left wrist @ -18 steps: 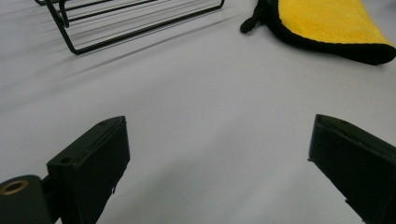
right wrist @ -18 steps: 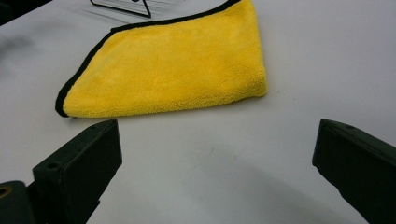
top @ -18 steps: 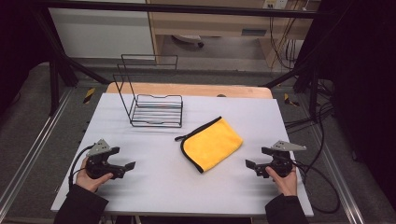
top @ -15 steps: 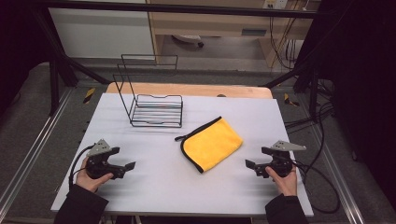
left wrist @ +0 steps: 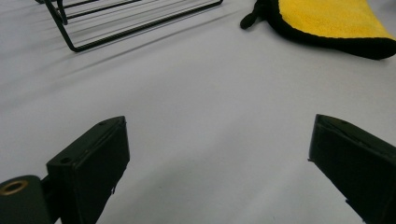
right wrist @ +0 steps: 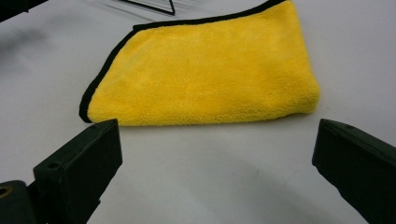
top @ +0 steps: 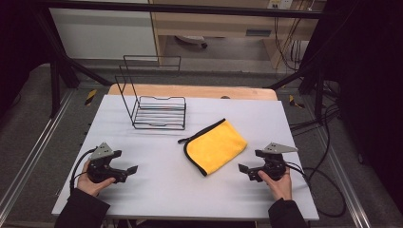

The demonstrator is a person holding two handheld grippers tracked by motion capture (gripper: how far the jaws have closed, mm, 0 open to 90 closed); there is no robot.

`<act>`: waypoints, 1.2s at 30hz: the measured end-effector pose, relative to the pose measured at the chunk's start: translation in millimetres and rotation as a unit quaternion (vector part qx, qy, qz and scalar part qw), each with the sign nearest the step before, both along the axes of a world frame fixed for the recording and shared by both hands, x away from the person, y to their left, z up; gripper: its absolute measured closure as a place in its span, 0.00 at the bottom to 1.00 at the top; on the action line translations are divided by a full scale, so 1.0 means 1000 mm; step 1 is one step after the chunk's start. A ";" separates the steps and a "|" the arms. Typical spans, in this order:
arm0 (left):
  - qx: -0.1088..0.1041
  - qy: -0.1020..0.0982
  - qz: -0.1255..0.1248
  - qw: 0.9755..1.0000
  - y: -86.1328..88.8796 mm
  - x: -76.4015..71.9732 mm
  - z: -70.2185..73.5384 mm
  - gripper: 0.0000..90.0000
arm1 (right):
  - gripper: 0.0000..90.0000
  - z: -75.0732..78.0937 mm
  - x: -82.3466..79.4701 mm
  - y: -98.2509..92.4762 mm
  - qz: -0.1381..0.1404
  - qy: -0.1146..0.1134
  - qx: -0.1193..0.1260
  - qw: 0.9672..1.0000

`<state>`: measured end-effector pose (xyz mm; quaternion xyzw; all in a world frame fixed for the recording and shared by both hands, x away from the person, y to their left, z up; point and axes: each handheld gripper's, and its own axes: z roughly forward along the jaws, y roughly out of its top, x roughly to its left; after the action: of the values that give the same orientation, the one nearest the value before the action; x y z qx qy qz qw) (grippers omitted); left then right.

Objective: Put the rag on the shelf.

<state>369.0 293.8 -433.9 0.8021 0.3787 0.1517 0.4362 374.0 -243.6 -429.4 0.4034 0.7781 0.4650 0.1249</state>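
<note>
A folded yellow cloth [top: 216,146] with a black hem lies on the white table [top: 161,190], right of centre. It also lies just ahead of my right gripper [right wrist: 212,154] as the yellow cloth [right wrist: 205,70]. That right gripper [top: 245,169] rests near the table's right front, jaws open and empty, pointing toward the cloth. My left gripper [top: 130,170] rests at the left front, open, nothing between its jaws. In the left gripper view the left gripper [left wrist: 215,154] faces bare table, with the cloth [left wrist: 331,21] at the top right.
A black wire rack [top: 154,102] stands at the back left of the table; the wire rack [left wrist: 126,23] shows ahead of the left gripper. A wooden board edge [top: 190,91] runs behind the table. Cables [top: 323,185] trail off the right side.
</note>
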 end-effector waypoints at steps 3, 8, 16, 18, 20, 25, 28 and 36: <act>-0.001 0.000 0.000 1.000 -0.001 0.000 0.000 0.06 | 0.02 0.000 -0.001 0.004 0.004 0.005 0.000 1.000; 0.000 0.000 -0.001 1.000 -0.001 0.000 0.000 0.06 | 0.01 0.001 -0.001 0.017 0.010 0.003 -0.008 1.000; 0.000 0.002 0.000 1.000 0.000 0.001 0.000 0.06 | 0.01 0.003 -0.001 0.037 0.015 -0.005 -0.009 1.000; -0.001 0.002 0.001 1.000 0.000 0.001 0.000 0.06 | 0.01 0.003 -0.001 0.043 0.017 -0.006 -0.014 1.000; -0.001 0.002 0.003 1.000 0.000 0.001 -0.001 0.06 | 0.02 0.004 -0.001 0.054 0.025 -0.006 -0.023 0.999; 0.000 0.003 0.006 1.000 0.000 0.001 -0.001 0.06 | 0.07 0.005 -0.001 0.070 0.028 -0.008 -0.036 0.999; 0.001 0.003 0.006 1.000 0.000 0.001 -0.001 0.06 | 0.13 0.005 -0.002 0.082 0.037 -0.009 -0.050 0.998; 0.001 0.004 0.009 1.000 0.001 0.001 -0.001 0.06 | 0.37 -0.004 -0.006 0.111 0.067 0.001 -0.069 0.995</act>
<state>369.6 294.4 -435.1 0.7995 0.3876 0.1524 0.4328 368.2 -132.1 -433.8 0.3410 0.8341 0.4167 0.1200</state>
